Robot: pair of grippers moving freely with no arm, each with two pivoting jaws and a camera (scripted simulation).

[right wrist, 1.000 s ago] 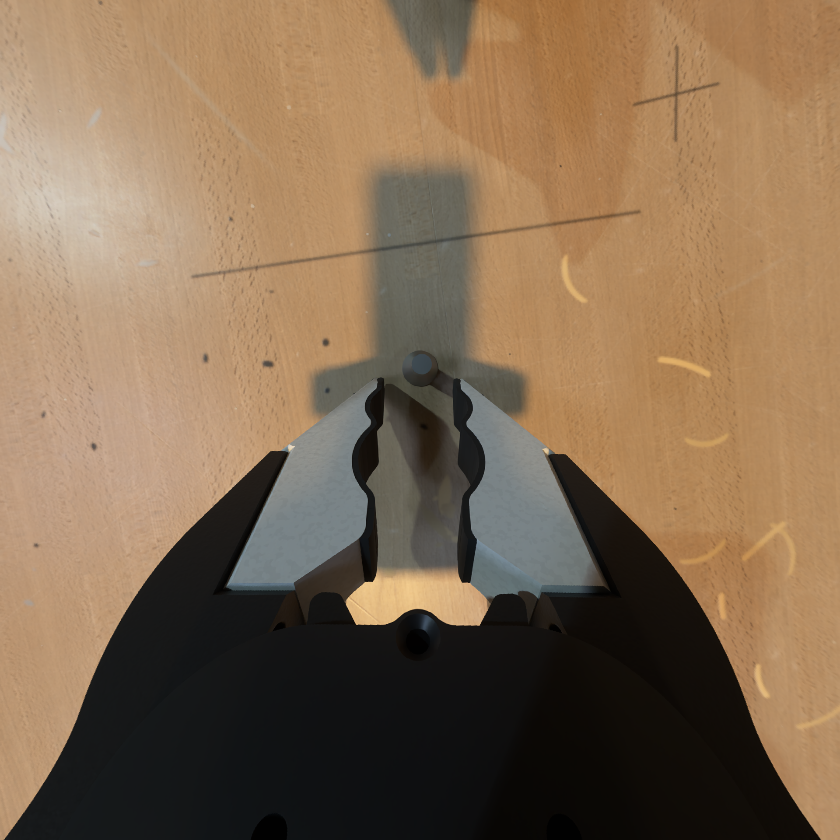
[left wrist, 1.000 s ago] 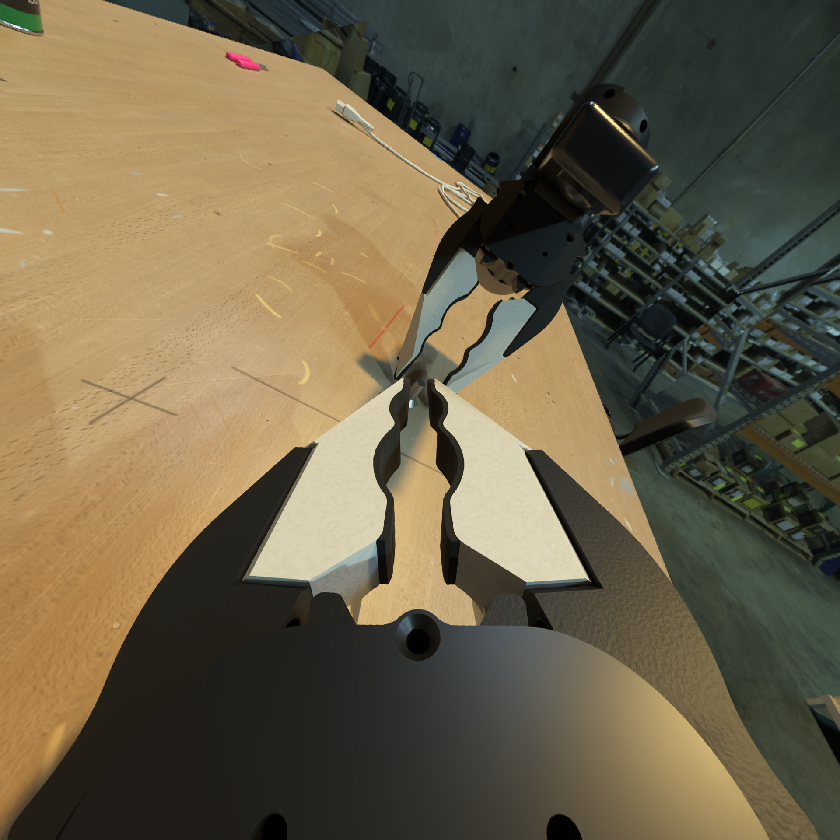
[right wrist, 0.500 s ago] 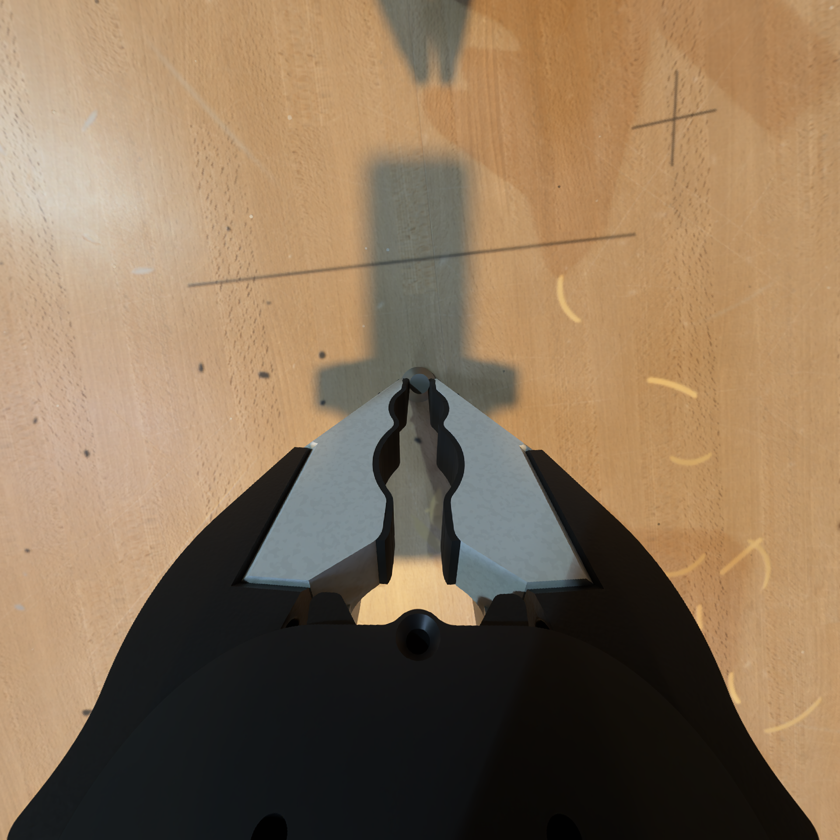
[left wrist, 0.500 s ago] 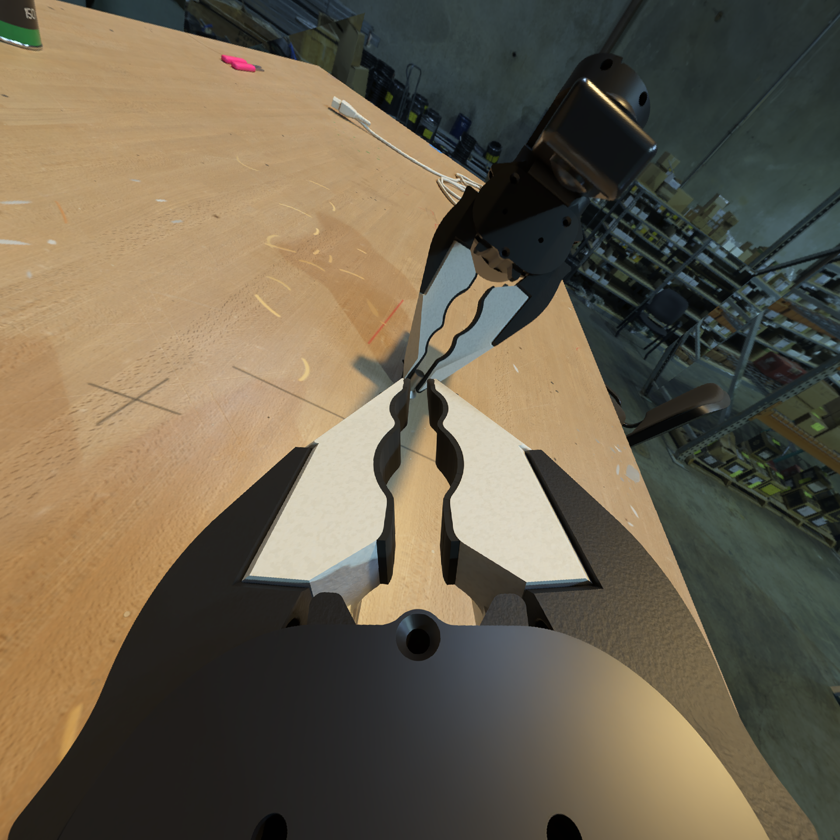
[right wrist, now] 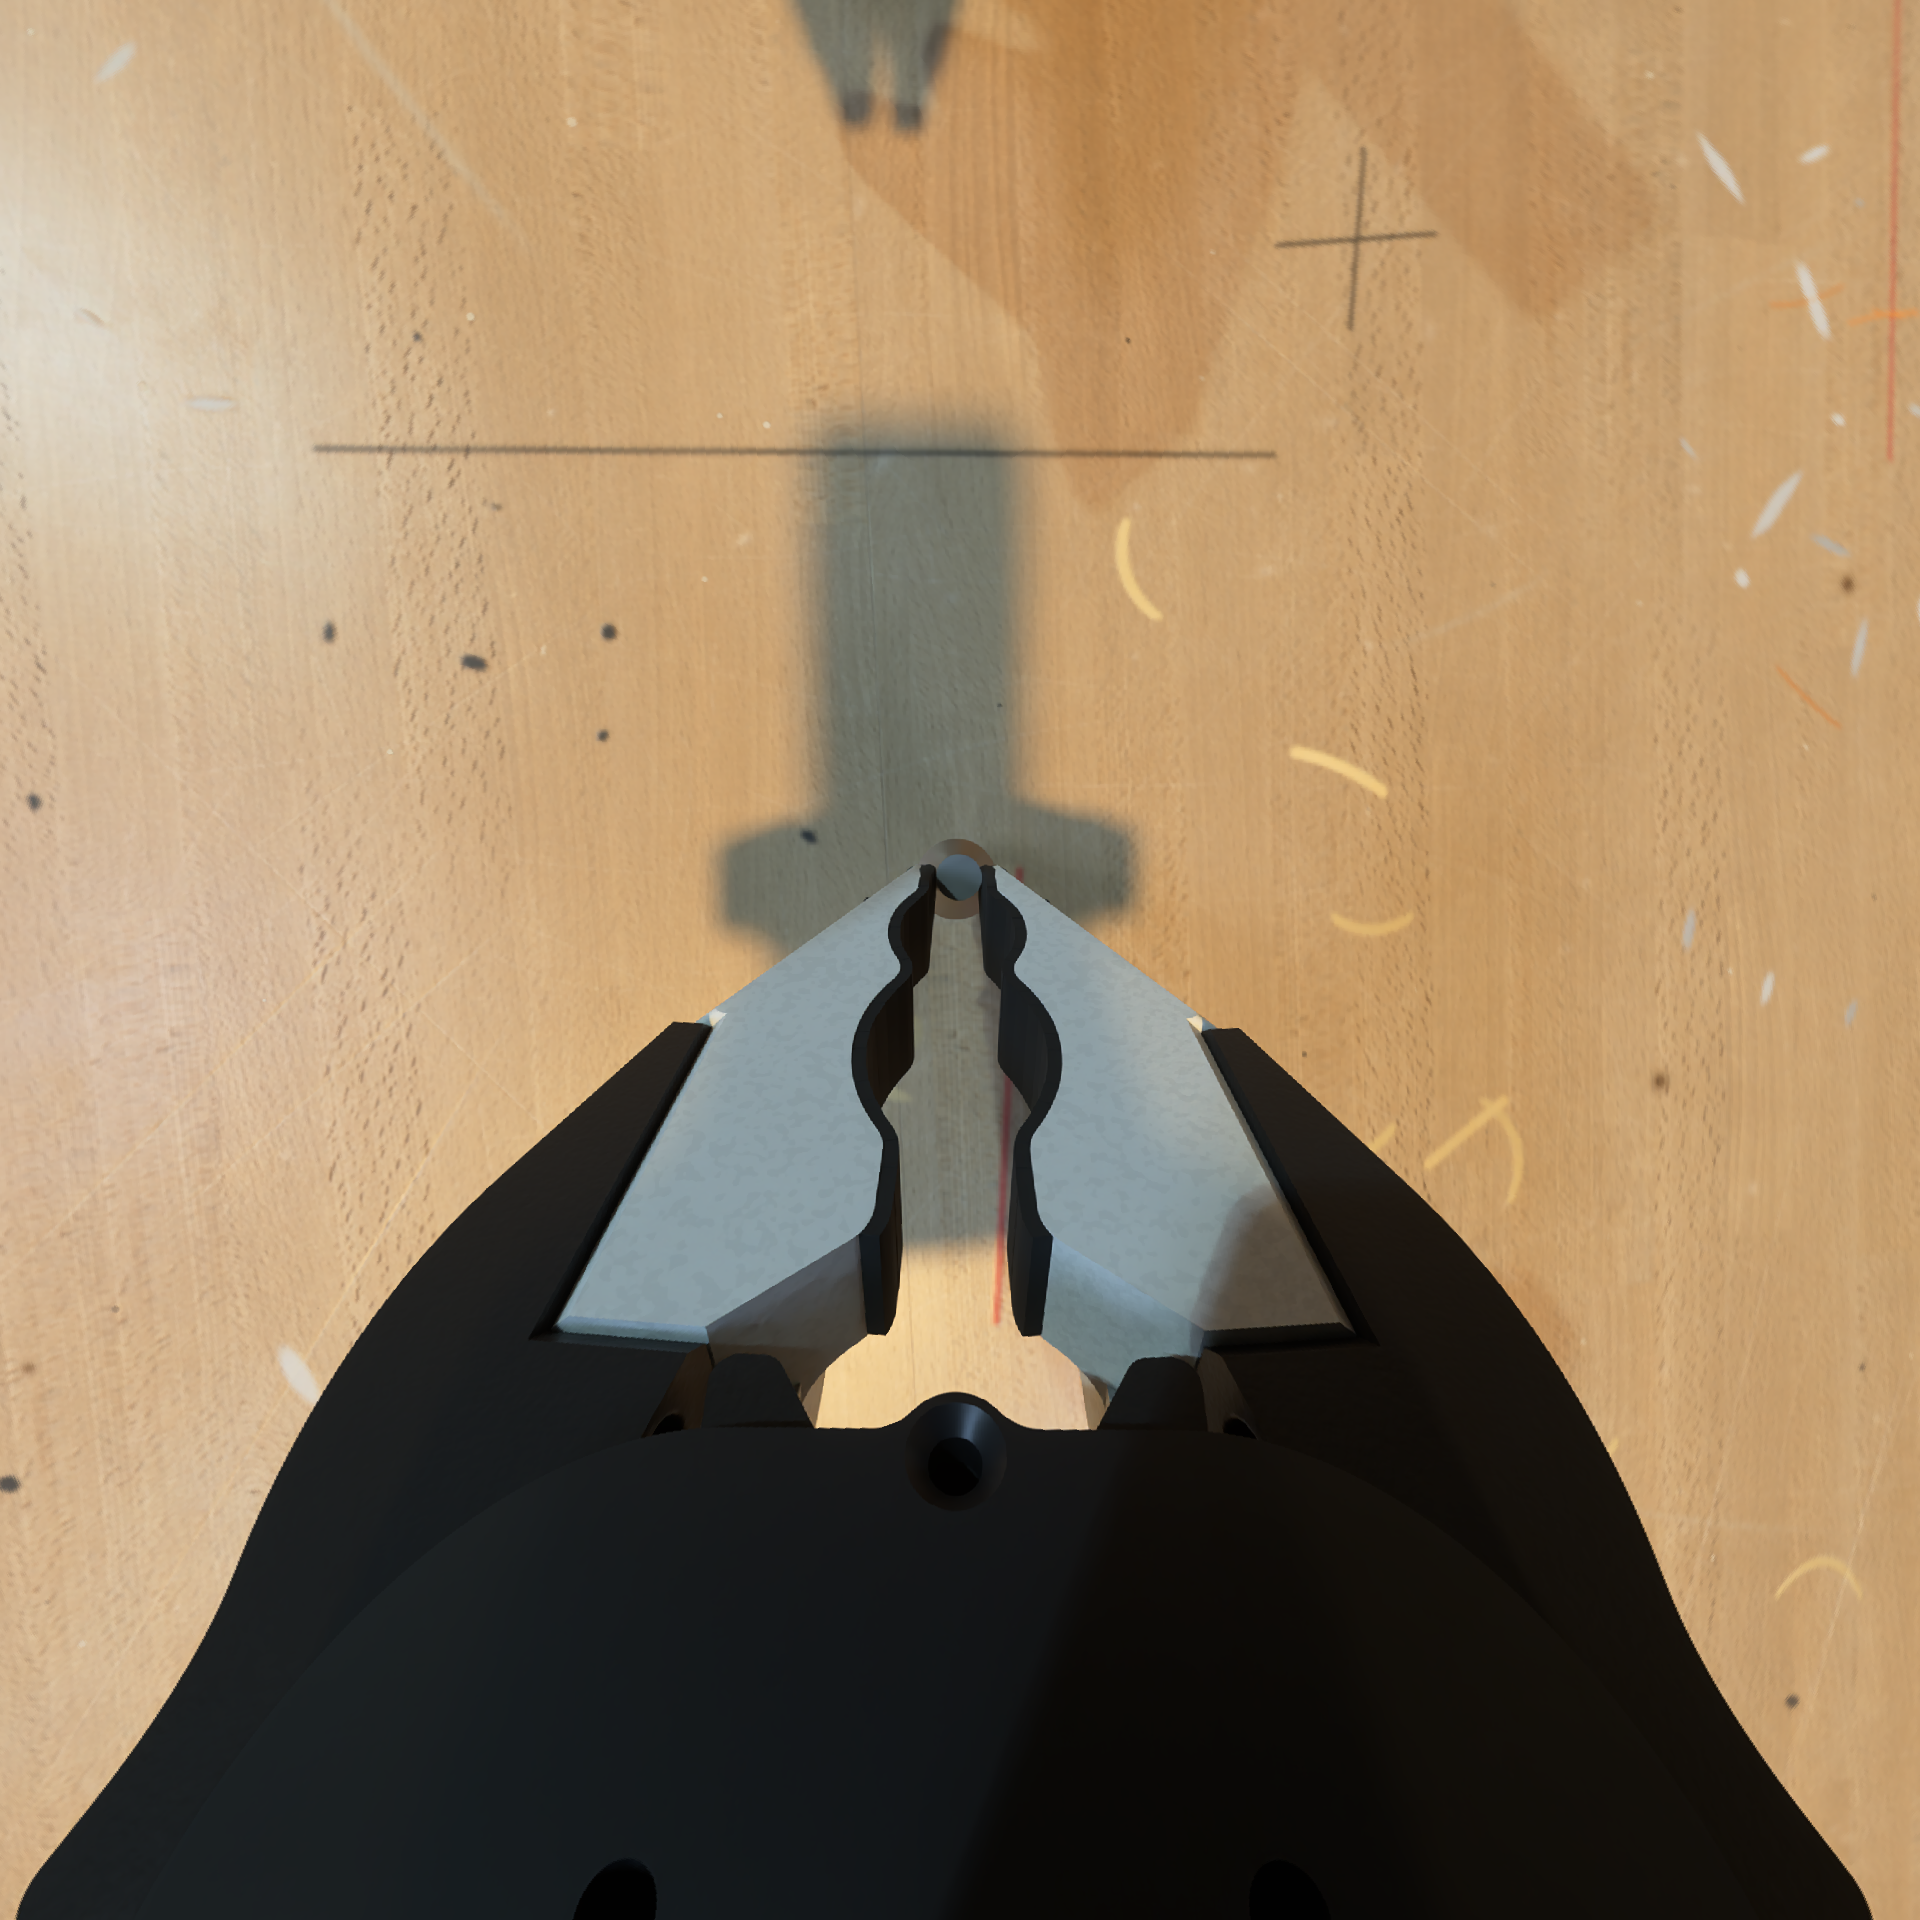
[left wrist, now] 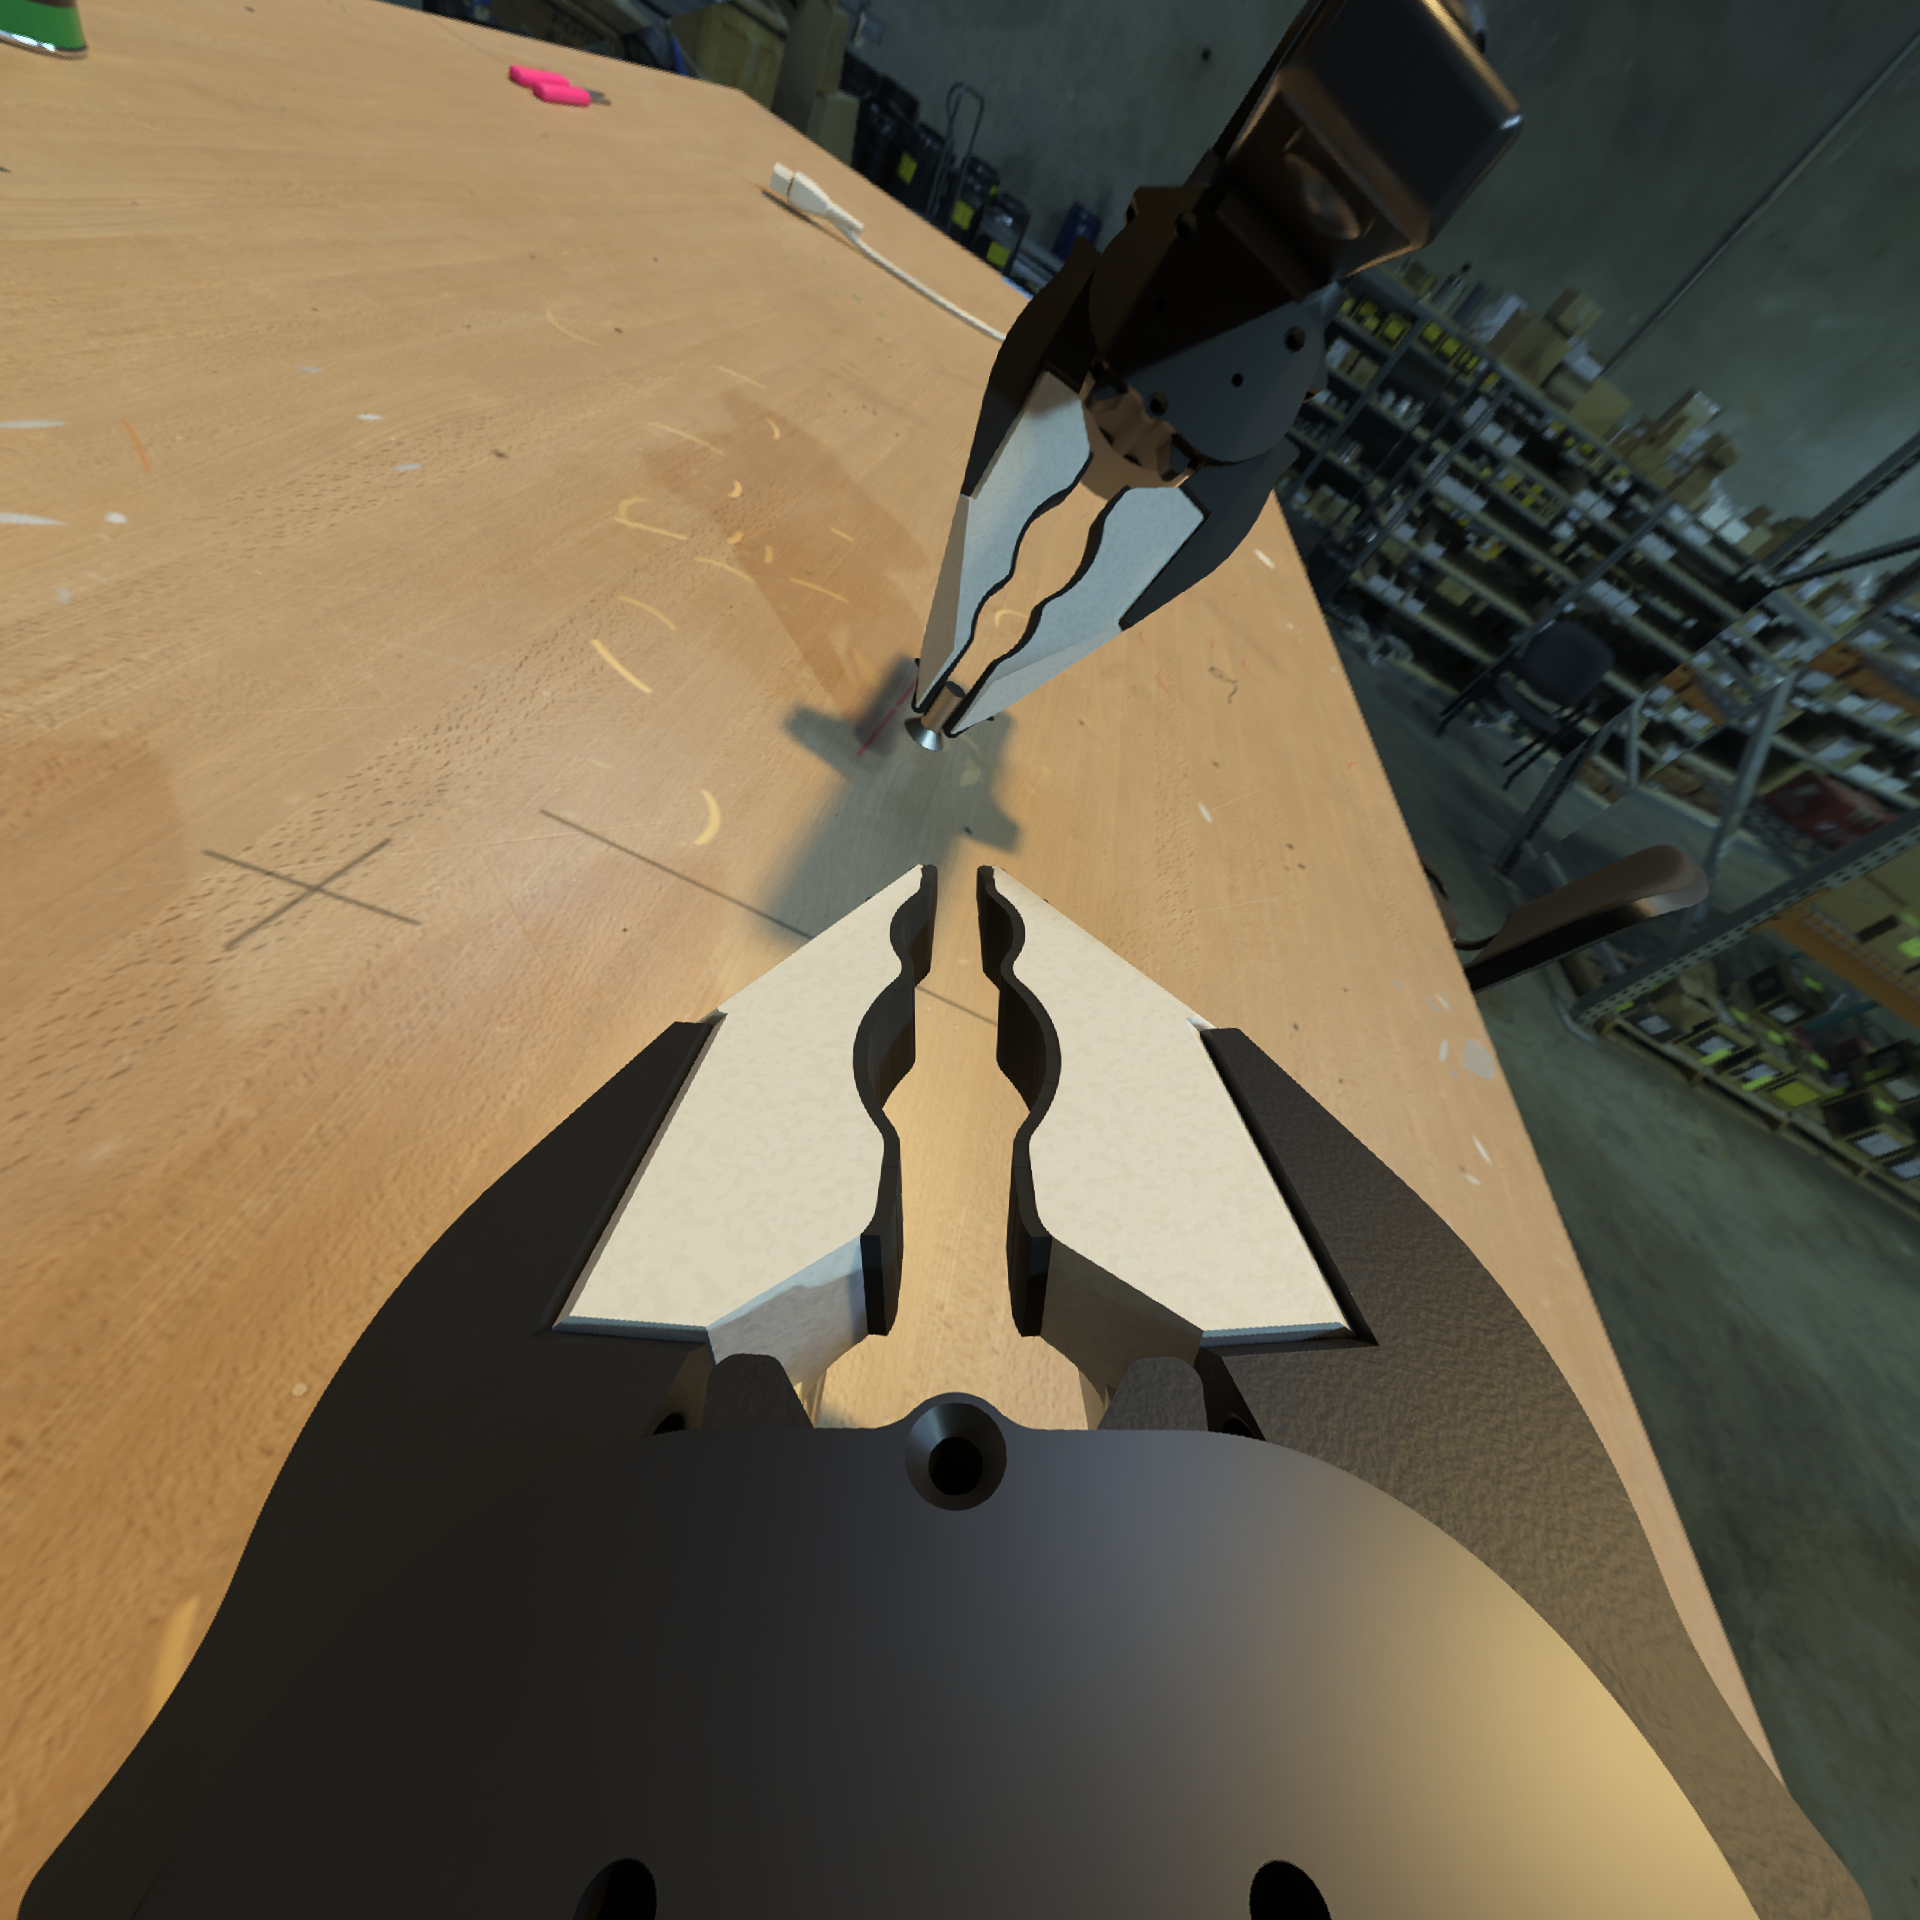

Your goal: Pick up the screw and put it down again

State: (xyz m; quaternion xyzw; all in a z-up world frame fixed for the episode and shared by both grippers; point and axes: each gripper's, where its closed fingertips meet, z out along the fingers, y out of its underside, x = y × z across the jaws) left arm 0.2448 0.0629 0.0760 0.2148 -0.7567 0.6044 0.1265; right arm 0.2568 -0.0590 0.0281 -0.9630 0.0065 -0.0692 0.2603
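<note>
The right gripper (right wrist: 957,883) is pointing straight down over the wooden table (right wrist: 416,935), its two fingertips pinching the screw (right wrist: 957,871), which is showing as a small grey round end between them. The gripper's shadow (right wrist: 914,665) is lying on the table just beyond the screw. A thin black line (right wrist: 623,451) is crossing the shadow's far end; a pencilled cross (right wrist: 1354,239) is sitting farther out, to the screw's right.

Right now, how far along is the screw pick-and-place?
Done: the right gripper is shut on the screw, which points head-down. In hand: the screw looks lifted just off the wooden table, though contact is hard to rule out. Left: setting it down and letting go. The left gripper holds nothing.
</note>
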